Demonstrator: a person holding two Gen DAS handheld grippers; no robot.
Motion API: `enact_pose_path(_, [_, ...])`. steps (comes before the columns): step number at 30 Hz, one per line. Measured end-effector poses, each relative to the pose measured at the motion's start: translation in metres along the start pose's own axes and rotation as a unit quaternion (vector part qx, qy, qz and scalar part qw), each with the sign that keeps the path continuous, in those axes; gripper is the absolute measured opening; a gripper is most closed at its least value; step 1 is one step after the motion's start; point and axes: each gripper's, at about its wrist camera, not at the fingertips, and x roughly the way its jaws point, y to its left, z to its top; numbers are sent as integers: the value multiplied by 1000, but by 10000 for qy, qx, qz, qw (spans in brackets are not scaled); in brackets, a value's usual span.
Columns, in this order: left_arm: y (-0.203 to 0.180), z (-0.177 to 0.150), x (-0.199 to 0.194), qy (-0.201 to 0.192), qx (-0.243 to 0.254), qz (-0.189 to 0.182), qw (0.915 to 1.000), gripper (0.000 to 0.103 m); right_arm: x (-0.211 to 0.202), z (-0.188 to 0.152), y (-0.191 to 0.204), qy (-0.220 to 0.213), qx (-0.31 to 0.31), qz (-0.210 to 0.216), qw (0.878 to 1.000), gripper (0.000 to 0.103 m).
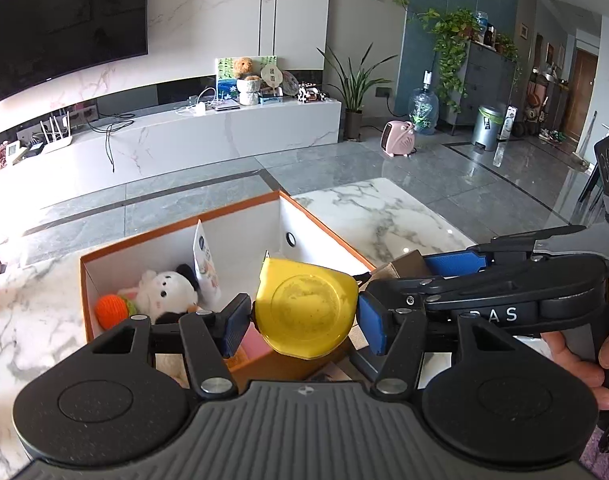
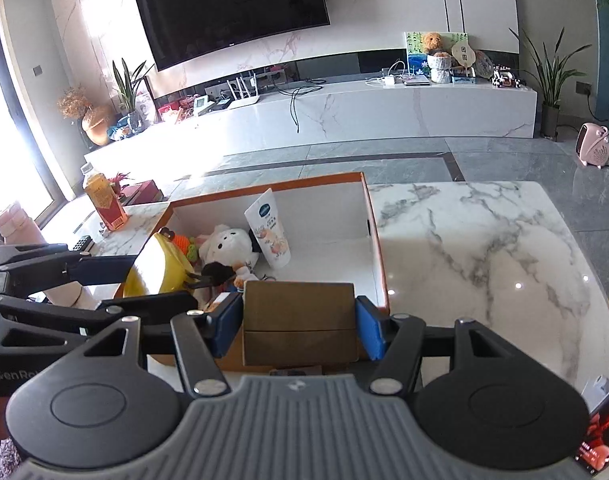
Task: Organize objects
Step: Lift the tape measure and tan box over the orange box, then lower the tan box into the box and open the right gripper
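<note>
My left gripper (image 1: 304, 322) is shut on a yellow tape measure (image 1: 306, 312) and holds it above the near edge of an orange-rimmed white box (image 1: 324, 220). My right gripper (image 2: 298, 326) is shut on a brown cardboard box (image 2: 300, 320) over the same box's near rim (image 2: 378, 248). Inside the box lie a white plush toy (image 2: 226, 246), an orange knitted carrot (image 1: 110, 311) and a white tube (image 2: 268, 232). The tape measure also shows at the left in the right wrist view (image 2: 160, 268), and the right gripper at the right in the left wrist view (image 1: 416, 276).
The box stands on a white marble table (image 2: 484, 248). An orange drink bottle (image 2: 102, 200) and a remote (image 2: 82, 243) are at the table's far left. A phone (image 2: 602, 436) lies at the near right edge. A TV stand and grey tile floor lie beyond.
</note>
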Motion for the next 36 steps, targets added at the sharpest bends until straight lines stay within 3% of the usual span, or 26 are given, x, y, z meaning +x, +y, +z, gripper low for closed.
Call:
enact_pose_path(17, [41, 6, 44, 288, -361, 58, 9989, 67, 70, 42, 3, 329, -655, -116, 9972, 62])
enact_pose_path(31, [72, 6, 69, 310, -559, -36, 9979, 67, 146, 58, -11, 1503, -398, 50, 9878, 62])
enact_pose_path(36, [84, 6, 71, 196, -656, -29, 9976, 67, 165, 63, -3, 1470, -549, -122, 9875, 62])
